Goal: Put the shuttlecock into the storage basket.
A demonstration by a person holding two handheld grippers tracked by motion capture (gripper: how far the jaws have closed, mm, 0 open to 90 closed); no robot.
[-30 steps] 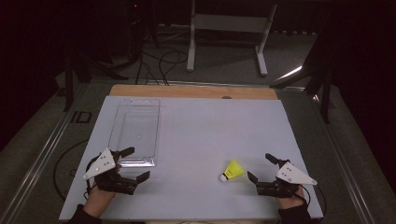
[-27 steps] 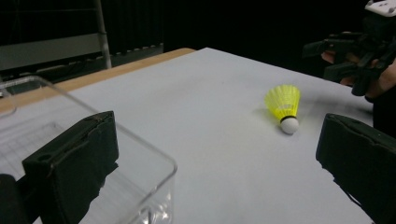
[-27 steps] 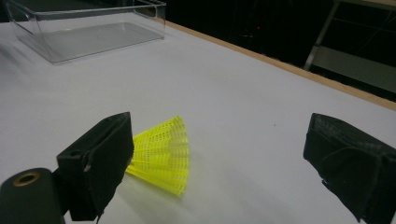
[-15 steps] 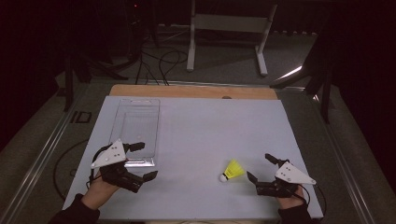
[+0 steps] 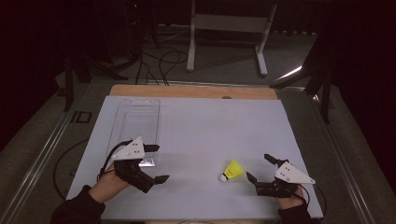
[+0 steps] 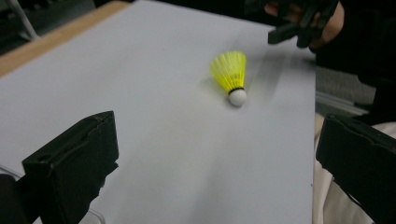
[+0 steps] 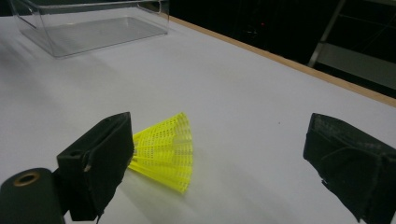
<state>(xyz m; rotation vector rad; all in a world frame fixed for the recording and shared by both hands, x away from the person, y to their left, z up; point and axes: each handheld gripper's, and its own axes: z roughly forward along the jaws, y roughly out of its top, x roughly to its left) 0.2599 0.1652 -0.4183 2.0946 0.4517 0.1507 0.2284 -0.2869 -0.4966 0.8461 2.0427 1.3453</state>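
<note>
No legible text, label, brand, number or sign anywhere in these views. Nothing readable on the white table sheet, the clear plastic box or the yellow shuttlecock.

A wide white worktop with a bare wooden strip along its far edge carries everything. Beyond it, on the dark floor, stands a grey metal frame on two legs, with black cables looping on the floor to its left.
</note>
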